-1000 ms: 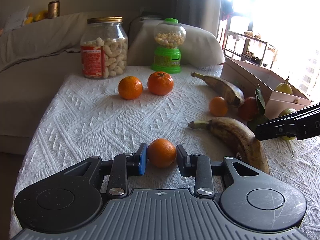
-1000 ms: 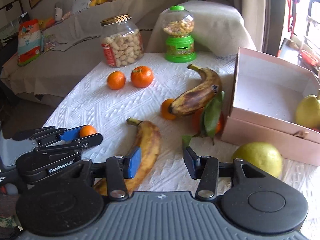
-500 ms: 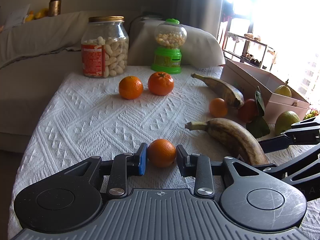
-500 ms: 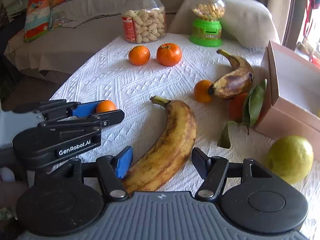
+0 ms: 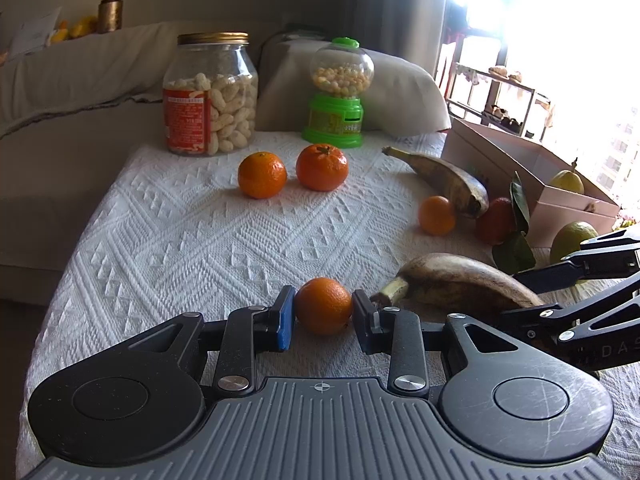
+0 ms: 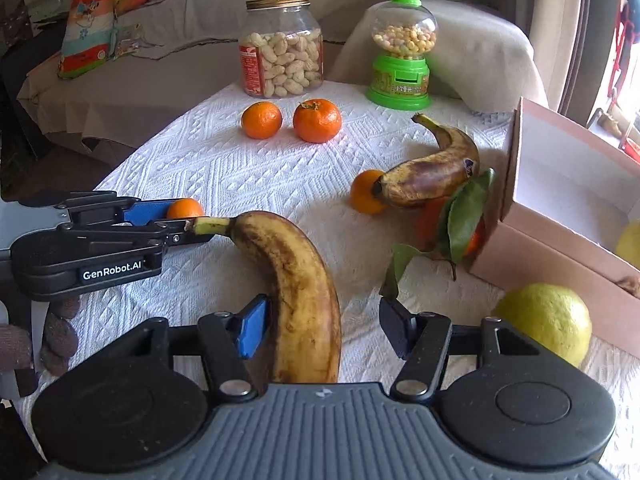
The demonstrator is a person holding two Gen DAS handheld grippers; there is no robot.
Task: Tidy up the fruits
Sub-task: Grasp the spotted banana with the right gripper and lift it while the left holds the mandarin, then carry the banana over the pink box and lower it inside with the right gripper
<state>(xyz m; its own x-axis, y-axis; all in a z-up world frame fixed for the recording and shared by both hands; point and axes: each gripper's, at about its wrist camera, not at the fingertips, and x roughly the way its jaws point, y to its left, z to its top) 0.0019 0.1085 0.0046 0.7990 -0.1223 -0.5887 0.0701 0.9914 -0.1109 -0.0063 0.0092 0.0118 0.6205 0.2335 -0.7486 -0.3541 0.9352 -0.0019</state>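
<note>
On the white woven tablecloth [image 5: 192,240], our left gripper [image 5: 323,316] clamps a small mandarin [image 5: 323,305]. Only the right wrist view shows our right gripper [image 6: 325,326] standing wide around the spotted banana [image 6: 294,288], blue pad touching it, the other finger apart. That view also reads "GenRobot.AI" on the left gripper's side; the peanut jar [image 6: 282,62] label stays illegible.

A white cloth-covered table [image 5: 192,240] is carrying oranges [image 5: 262,175], bananas [image 6: 296,288], a peanut jar [image 5: 210,94], candy dispenser [image 5: 338,94] and box [image 6: 560,236]
</note>
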